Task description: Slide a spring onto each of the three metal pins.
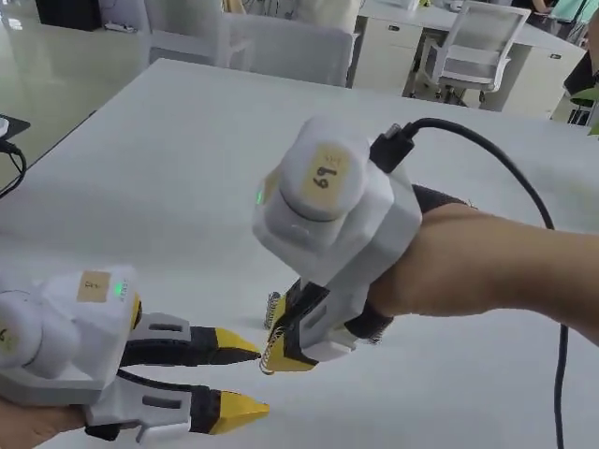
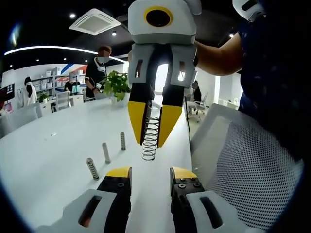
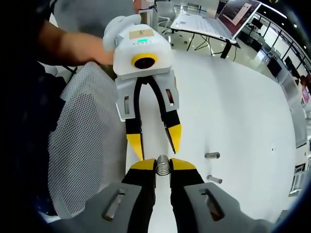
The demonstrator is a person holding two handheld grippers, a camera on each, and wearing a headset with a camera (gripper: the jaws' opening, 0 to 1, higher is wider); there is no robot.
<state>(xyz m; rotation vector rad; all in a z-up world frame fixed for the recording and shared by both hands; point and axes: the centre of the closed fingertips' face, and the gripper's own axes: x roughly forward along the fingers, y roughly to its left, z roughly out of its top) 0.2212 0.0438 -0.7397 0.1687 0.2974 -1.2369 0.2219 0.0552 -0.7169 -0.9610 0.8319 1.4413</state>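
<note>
The right tongs (image 2: 150,141) are clamped on a spring (image 2: 149,151). They pinch it near its top, and the rest hangs down free above the white surface (image 1: 187,168). The left tongs (image 1: 240,377) are apart and hold nothing. They sit low, just in front of the spring, and point at it.

Three pins (image 2: 106,152) stand in a row on the surface, off to one side of the spring. The near pin (image 2: 92,168) looks like it has a spring on it already. The middle pin (image 2: 106,154) looks bare and smooth. The far pin (image 2: 123,141) is too small to tell.

I think the step now is to take this spring to a bare pin. The middle one looks like the best pick. To do it well, the spring should hang straight up and down, with its open bottom end right over the top of the pin. Go down slowly. The spring is bendy and is held only near the top, so the bottom may wobble and miss. The left tongs could steady the low end with a soft touch. A hard squeeze would bend the coils. Open the right tongs only when the pin is well inside the spring, so it drops down and does not pop off.
</note>
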